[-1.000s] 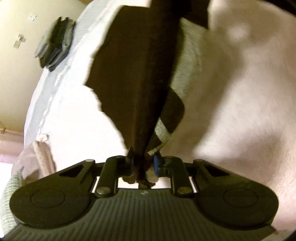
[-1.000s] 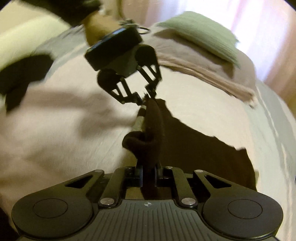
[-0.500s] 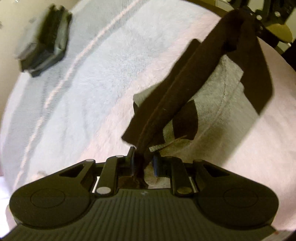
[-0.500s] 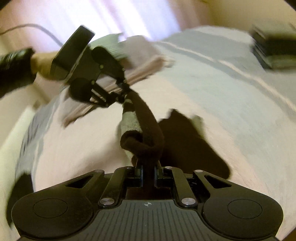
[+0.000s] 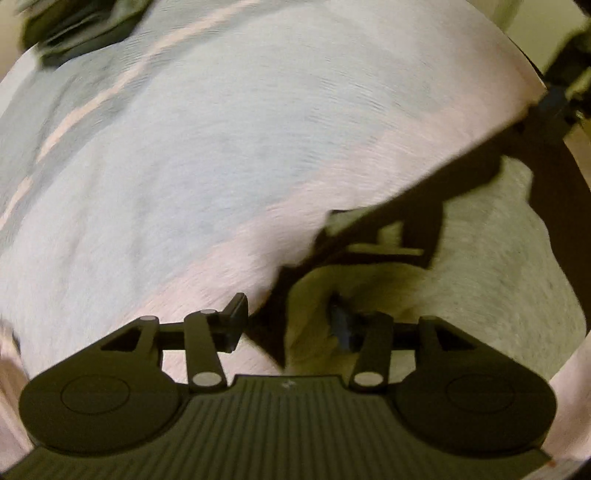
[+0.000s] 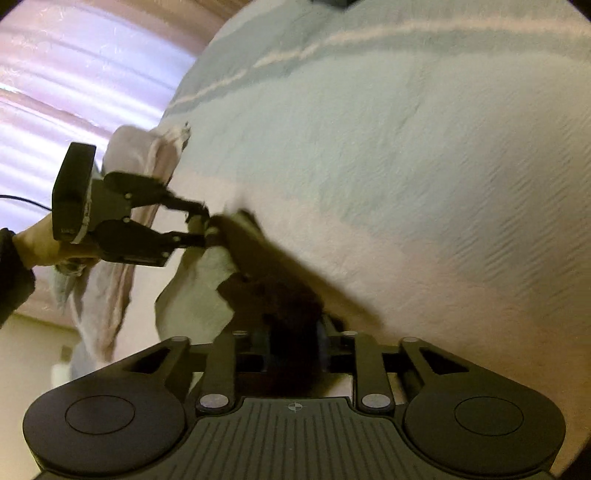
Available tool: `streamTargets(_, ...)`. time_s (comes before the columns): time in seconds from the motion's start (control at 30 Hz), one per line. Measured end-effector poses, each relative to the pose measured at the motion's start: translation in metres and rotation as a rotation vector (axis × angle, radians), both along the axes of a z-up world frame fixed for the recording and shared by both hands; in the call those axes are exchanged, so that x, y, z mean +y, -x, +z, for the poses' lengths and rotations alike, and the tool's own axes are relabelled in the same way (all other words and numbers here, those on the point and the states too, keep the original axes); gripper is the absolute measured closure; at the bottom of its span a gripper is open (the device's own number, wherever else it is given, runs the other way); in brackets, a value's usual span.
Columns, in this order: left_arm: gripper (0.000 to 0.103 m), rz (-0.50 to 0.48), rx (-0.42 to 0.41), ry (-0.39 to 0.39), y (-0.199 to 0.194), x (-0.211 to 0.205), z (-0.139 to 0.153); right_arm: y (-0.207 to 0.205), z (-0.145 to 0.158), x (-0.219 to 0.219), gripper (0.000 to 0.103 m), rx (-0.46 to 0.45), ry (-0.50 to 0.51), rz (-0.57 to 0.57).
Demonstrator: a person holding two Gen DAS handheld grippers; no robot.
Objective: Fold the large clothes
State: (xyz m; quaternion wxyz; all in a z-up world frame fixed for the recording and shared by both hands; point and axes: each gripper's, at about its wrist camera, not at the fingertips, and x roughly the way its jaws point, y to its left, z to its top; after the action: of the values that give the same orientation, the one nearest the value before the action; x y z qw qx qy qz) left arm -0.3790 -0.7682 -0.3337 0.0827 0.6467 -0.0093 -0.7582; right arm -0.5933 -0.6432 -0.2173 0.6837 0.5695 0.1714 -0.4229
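A dark brown garment (image 5: pixel 424 199) with a grey lining (image 5: pixel 498 258) stretches low over the bed between my two grippers. My left gripper (image 5: pixel 288 314) is open; the garment's corner lies loose between its fingers, draped against the right finger. The right wrist view shows this left gripper (image 6: pixel 201 225) from the side, jaws apart at the end of the garment (image 6: pixel 273 266). My right gripper (image 6: pixel 295 347) is shut on a bunched dark fold of it. In the left wrist view the right gripper (image 5: pixel 557 96) is a blur at the far right edge.
The bed is covered by a pale pink and blue-grey blanket (image 5: pixel 221 147). A dark folded pile (image 5: pixel 74 22) sits at its far edge. A beige pillow and folded throw (image 6: pixel 147 155) lie by the curtains (image 6: pixel 74 74). A hand (image 6: pixel 40 243) holds the left gripper.
Both grippers have swung the garment round and down toward the blanket. My left gripper, shut on the corner before, now has its fingers apart. The right gripper still holds its fold.
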Motion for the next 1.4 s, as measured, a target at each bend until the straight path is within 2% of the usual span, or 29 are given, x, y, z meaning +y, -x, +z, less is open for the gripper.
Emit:
streamTargets(0.13, 0.061, 0.151, 0.065, 0.016, -0.028, -0.016, 0.029, -0.009, 0.05, 0.019, 0.071, 0.177, 0.176, -0.004)
streamTargets(0.2, 0.061, 0.217, 0.098, 0.019, -0.042, -0.016, 0.042, -0.03, 0.071, 0.028, 0.071, 0.19, 0.265, 0.052)
streamTargets(0.27, 0.063, 0.299, 0.167, -0.032, -0.052, -0.011, 0.051, -0.054, 0.077, 0.031, 0.071, 0.147, 0.298, 0.153)
streamTargets(0.33, 0.064, 0.373, 0.255, -0.133, -0.06, -0.004, 0.052, -0.081, 0.068, 0.029, 0.071, 0.134, 0.294, 0.237)
streamTargets(0.4, 0.064, 0.394, 0.3, -0.201, -0.061, 0.006, 0.042, -0.095, 0.052, 0.025, 0.071, 0.15, 0.269, 0.254)
streamTargets(0.53, 0.066, 0.458, 0.305, -0.219, -0.048, 0.012, -0.001, -0.095, 0.014, 0.008, 0.071, 0.235, 0.185, 0.153)
streamTargets(0.6, 0.063, 0.5, 0.315, -0.225, -0.043, 0.005, -0.021, -0.083, -0.002, 0.001, 0.071, 0.228, 0.132, 0.088)
streamTargets(0.73, 0.062, 0.552, 0.347, -0.23, -0.037, -0.004, -0.042, -0.067, -0.02, 0.004, 0.071, 0.199, 0.113, 0.059)
streamTargets(0.83, 0.062, 0.562, 0.343, -0.244, -0.035, -0.01, -0.044, -0.051, -0.029, 0.007, 0.072, 0.14, 0.079, 0.004)
streamTargets(0.93, 0.062, 0.565, 0.322, -0.24, -0.034, -0.009, -0.039, -0.043, -0.025, 0.007, 0.072, 0.131, 0.035, -0.029)
streamTargets(1.1, 0.064, 0.602, 0.244, -0.178, -0.033, 0.001, -0.019, -0.054, 0.014, 0.012, 0.071, 0.239, 0.062, 0.03)
streamTargets(1.17, 0.064, 0.61, 0.195, -0.147, -0.035, 0.01, -0.008, -0.063, 0.03, 0.019, 0.067, 0.279, 0.072, 0.05)
streamTargets(1.4, 0.066, 0.583, 0.172, -0.085, -0.056, 0.043, 0.033, -0.091, 0.066, 0.059, 0.063, 0.276, 0.096, 0.074)
